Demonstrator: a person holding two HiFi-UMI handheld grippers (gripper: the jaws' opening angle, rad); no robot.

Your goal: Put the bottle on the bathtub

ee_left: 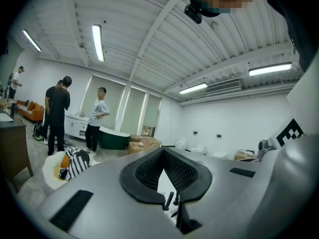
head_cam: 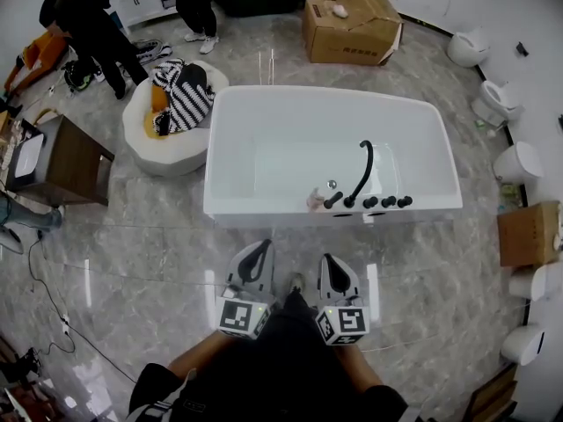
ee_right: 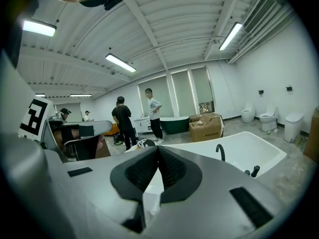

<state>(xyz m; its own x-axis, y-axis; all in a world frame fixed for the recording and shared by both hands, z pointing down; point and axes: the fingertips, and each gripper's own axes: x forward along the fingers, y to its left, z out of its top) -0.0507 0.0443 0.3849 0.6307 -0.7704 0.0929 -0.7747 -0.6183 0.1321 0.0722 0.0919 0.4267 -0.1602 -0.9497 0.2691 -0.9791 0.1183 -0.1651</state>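
The white bathtub (head_cam: 264, 104) stands in the middle of the head view, with a black faucet (head_cam: 362, 170) and black knobs (head_cam: 387, 202) on its near rim. A small pale pinkish bottle (head_cam: 315, 200) rests on that rim, just left of the faucet. My left gripper (head_cam: 264, 245) and right gripper (head_cam: 327, 259) hover close to my body, short of the tub's near side. Both are shut with nothing between the jaws. The left gripper view shows the left gripper's (ee_left: 163, 150) tips meeting; the right gripper view shows the same for the right gripper (ee_right: 158, 148), with the tub (ee_right: 239, 151) beyond.
A round white basin (head_cam: 167, 148) holding striped clothing sits left of the tub, and a wooden cabinet (head_cam: 75, 161) stands further left. Cardboard boxes (head_cam: 352, 25) lie behind the tub. Toilets (head_cam: 519, 161) line the right wall. People (head_cam: 92, 29) stand at the back left.
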